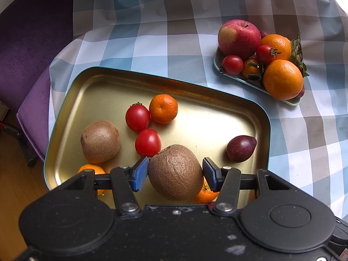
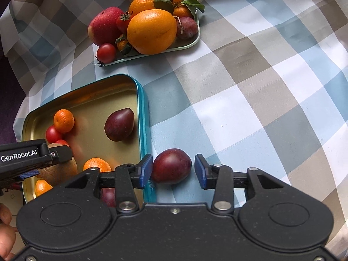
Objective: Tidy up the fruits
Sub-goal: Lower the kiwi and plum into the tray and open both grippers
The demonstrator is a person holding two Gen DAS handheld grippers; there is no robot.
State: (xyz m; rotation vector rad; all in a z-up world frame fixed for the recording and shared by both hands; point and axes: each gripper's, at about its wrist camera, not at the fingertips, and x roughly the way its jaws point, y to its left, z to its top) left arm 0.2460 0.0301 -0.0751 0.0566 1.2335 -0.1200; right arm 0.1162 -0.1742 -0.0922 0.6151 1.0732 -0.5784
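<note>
A gold metal tray with a teal rim [image 1: 104, 82] holds a kiwi [image 1: 100, 141], two red tomatoes [image 1: 138, 117], a mandarin [image 1: 163, 108], a dark plum [image 1: 241, 149] and more mandarins near my gripper. My left gripper [image 1: 175, 174] is shut on a brown kiwi [image 1: 175, 171] over the tray. My right gripper [image 2: 173, 170] is open around a dark plum [image 2: 171, 165] lying on the cloth just right of the tray [image 2: 142, 108]; the right pad stands a little off it. The left gripper also shows in the right wrist view [image 2: 28, 169].
A small pale green plate [image 2: 187, 43] farther back holds an apple [image 2: 104, 26], oranges [image 2: 152, 31], tomatoes, a plum and leafy mandarins; it also shows in the left wrist view [image 1: 291, 102]. A checked cloth [image 2: 261, 87] covers the table. A purple chair [image 1: 32, 43] stands left.
</note>
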